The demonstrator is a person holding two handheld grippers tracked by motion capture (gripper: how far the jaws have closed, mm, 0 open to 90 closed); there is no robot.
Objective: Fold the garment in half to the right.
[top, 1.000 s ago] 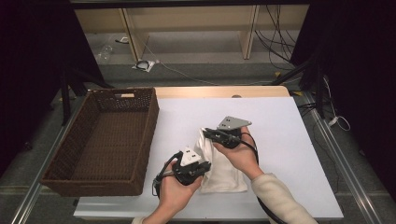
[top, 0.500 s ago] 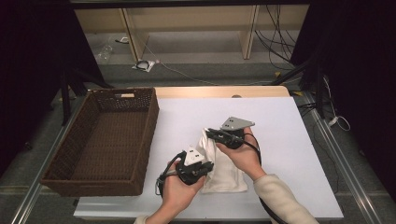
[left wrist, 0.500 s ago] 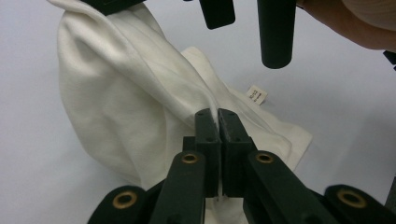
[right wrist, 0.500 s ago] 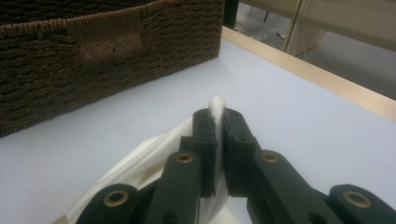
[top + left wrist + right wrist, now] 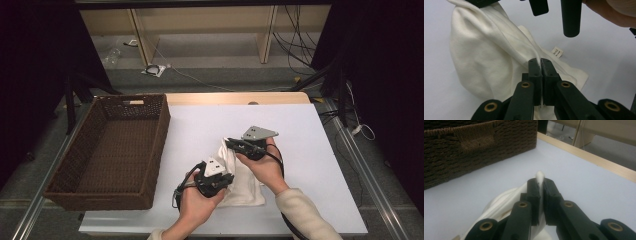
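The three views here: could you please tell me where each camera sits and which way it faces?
High view: above the person's side, looking forward and down on the table; forearms and both hands enter from below.
Left gripper view: rides the left gripper, facing the white cloth; own jaws pinch it.
Right gripper view: rides the right gripper, facing the wicker basket.
All three share the cloth.

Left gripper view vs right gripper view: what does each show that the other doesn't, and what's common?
Left gripper view alone: a small tag on the white cloth, the right gripper hanging from above, part of a hand. Right gripper view alone: the brown wicker basket and the table's wooden edge. Shared: each view's own jaws are shut on a fold of that cloth, with the pale tabletop behind; the left gripper pinches a ridge.
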